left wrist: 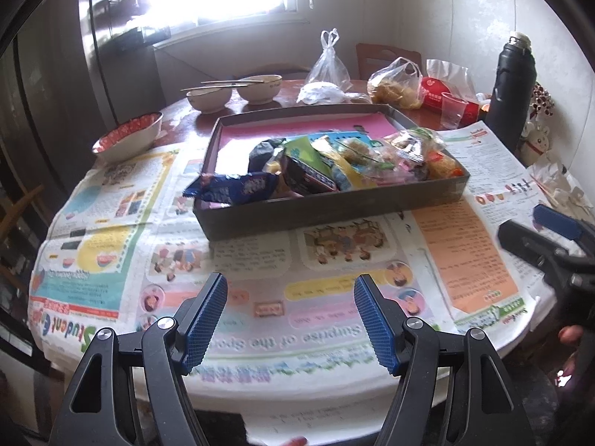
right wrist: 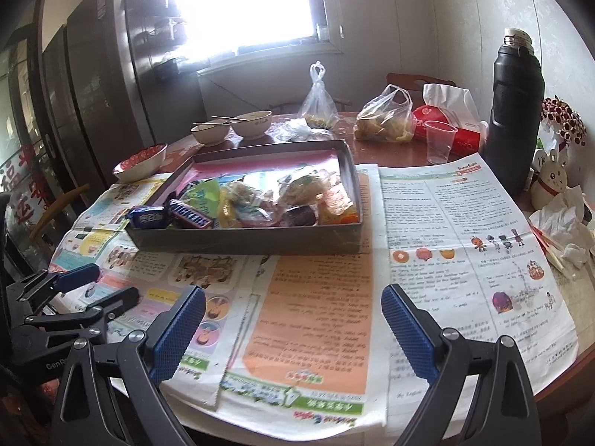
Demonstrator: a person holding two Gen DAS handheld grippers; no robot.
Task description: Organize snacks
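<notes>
I see a round wooden desk point(right wrist: 390, 152) covered with colourful printed newspaper sheets point(right wrist: 308, 319). On the paper, toward the far middle, sits a shallow dark rectangular cardboard tray point(left wrist: 323, 208) with a pink lining, and the wrapped snacks point(left wrist: 334, 167) lie heaped in its near half; a blue snack packet point(left wrist: 234, 186) hangs over its near left corner. At far right stands a tall black thermos flask point(right wrist: 515, 111), with a clear plastic cup point(right wrist: 438, 141) to its left. My left claw point(left wrist: 290, 319) and right claw point(right wrist: 293, 330) both hover released above the near paper, gripping nothing.
</notes>
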